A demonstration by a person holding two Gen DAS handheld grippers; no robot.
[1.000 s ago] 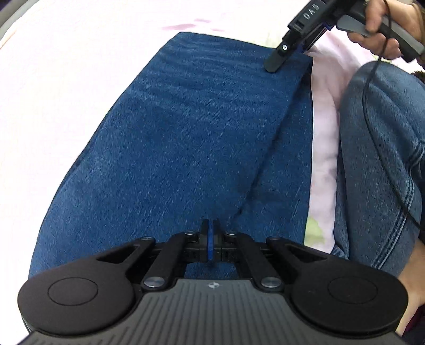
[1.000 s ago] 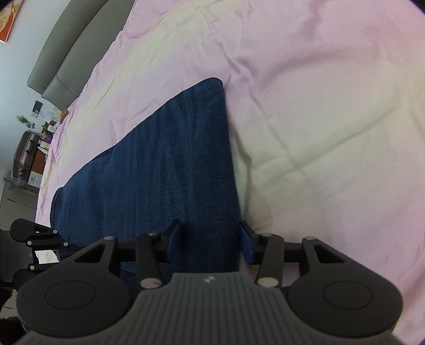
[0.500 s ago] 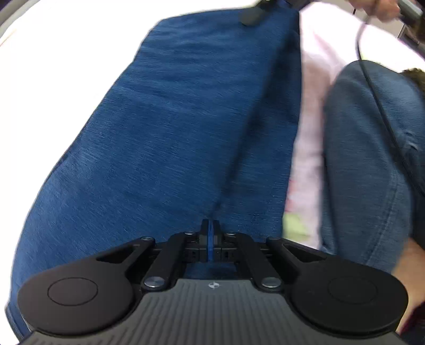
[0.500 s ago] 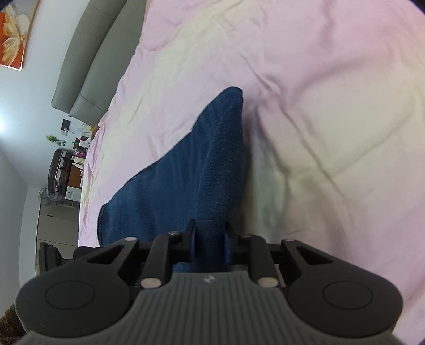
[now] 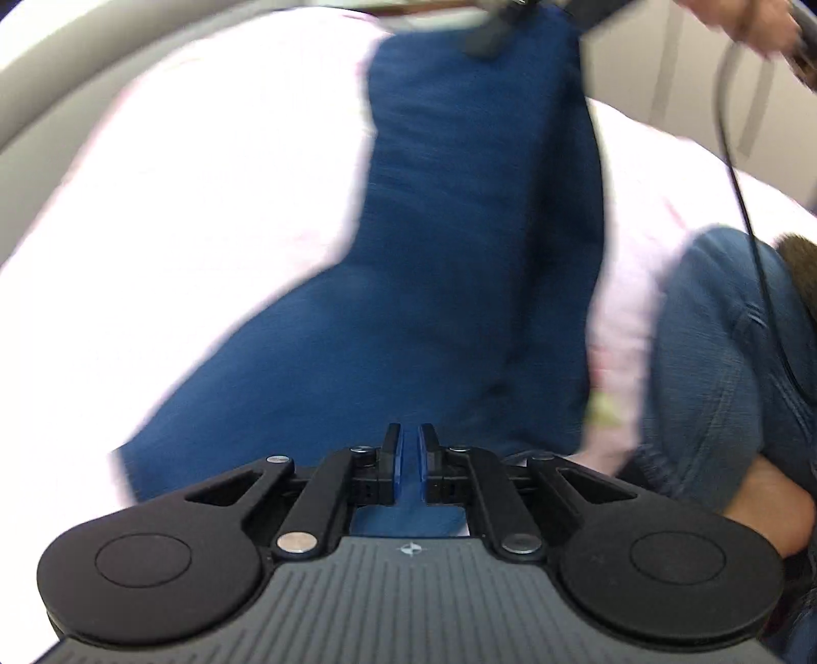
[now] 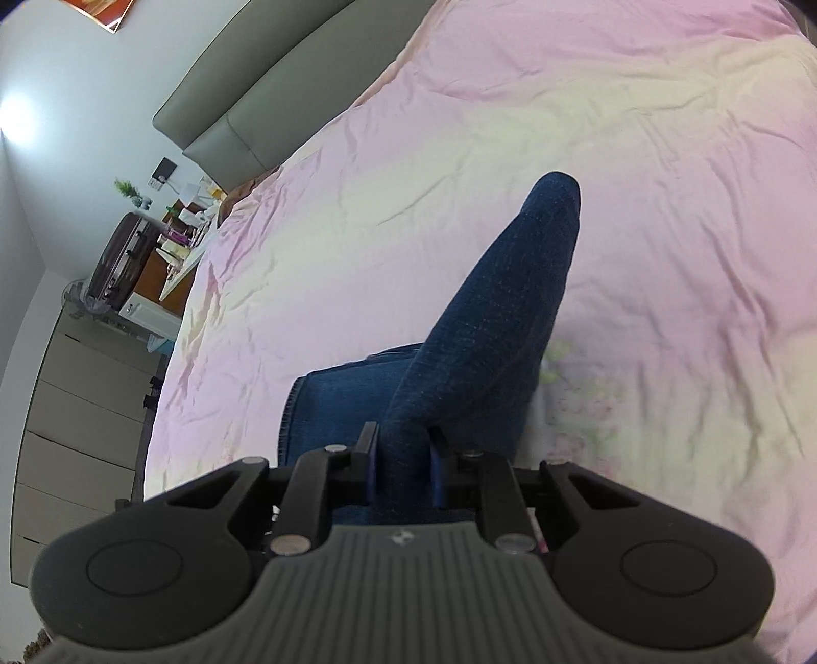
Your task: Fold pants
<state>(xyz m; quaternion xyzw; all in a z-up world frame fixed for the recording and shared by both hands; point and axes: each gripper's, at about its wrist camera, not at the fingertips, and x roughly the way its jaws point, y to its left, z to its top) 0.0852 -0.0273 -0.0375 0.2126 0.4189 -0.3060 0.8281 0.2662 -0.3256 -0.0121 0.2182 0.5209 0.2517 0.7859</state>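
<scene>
Dark blue denim pants (image 5: 459, 255) are stretched between my two grippers above the pink bed sheet (image 5: 178, 204). In the left wrist view, my left gripper (image 5: 408, 454) has the near edge of the cloth between its blue pads; its jaws are opening slightly and denim still fills the narrow gap. My right gripper (image 5: 490, 30) is a blurred dark shape at the top, at the far end of the pants. In the right wrist view, the right gripper (image 6: 403, 459) is shut on a bunched fold of the pants (image 6: 500, 306), which hang down to the sheet (image 6: 664, 204).
A person's leg in lighter jeans (image 5: 715, 357) rests on the bed at the right, with a black cable (image 5: 740, 179) running over it. A grey headboard (image 6: 255, 92) and a cluttered bedside table (image 6: 173, 240) with a dark suitcase (image 6: 122, 255) lie beyond the bed.
Both grippers have risen and pulled the pants up off the sheet. The right jaws went from wide apart to shut on a bunched fold. The left pads now show a small gap.
</scene>
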